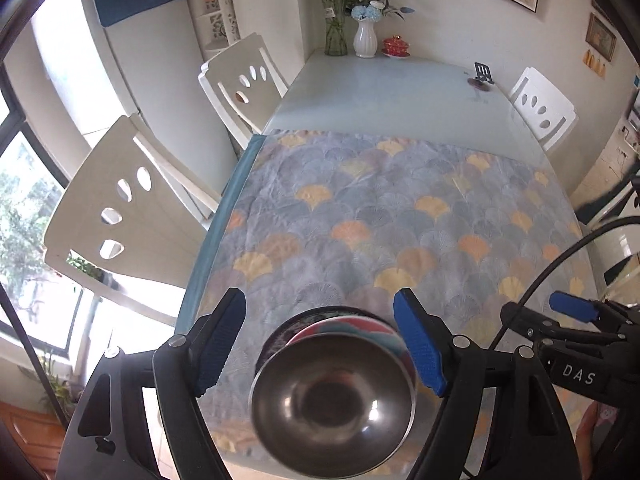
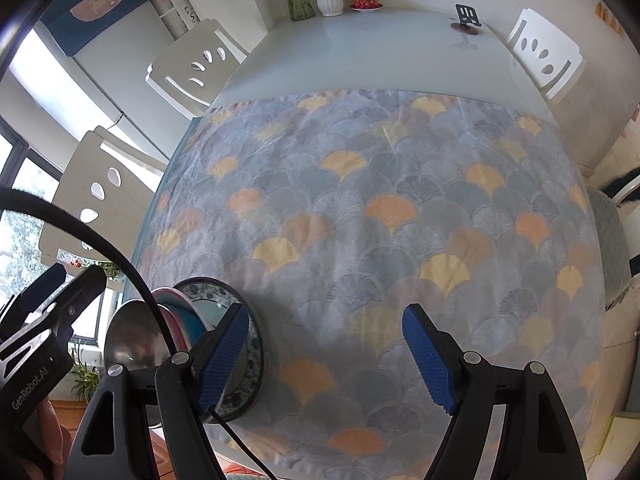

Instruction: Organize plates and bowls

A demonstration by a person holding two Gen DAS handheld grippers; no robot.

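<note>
A stack of dishes stands near the table's front left edge. A steel bowl (image 1: 332,408) sits on top, over a pink and teal bowl (image 1: 352,326) and a blue-patterned plate (image 2: 224,292). In the right wrist view the steel bowl (image 2: 132,340) shows at lower left. My left gripper (image 1: 320,344) is open, its blue pads on either side of the stack and above it, not touching. My right gripper (image 2: 326,354) is open and empty over the cloth, just right of the stack; it also shows in the left wrist view (image 1: 572,308).
A fan-patterned cloth (image 2: 380,208) covers the near half of the table. At the far end stand a glass vase (image 1: 335,36), a white vase (image 1: 365,40), a red lidded cup (image 1: 396,46) and a small black stand (image 1: 482,76). White chairs (image 1: 116,216) flank the table.
</note>
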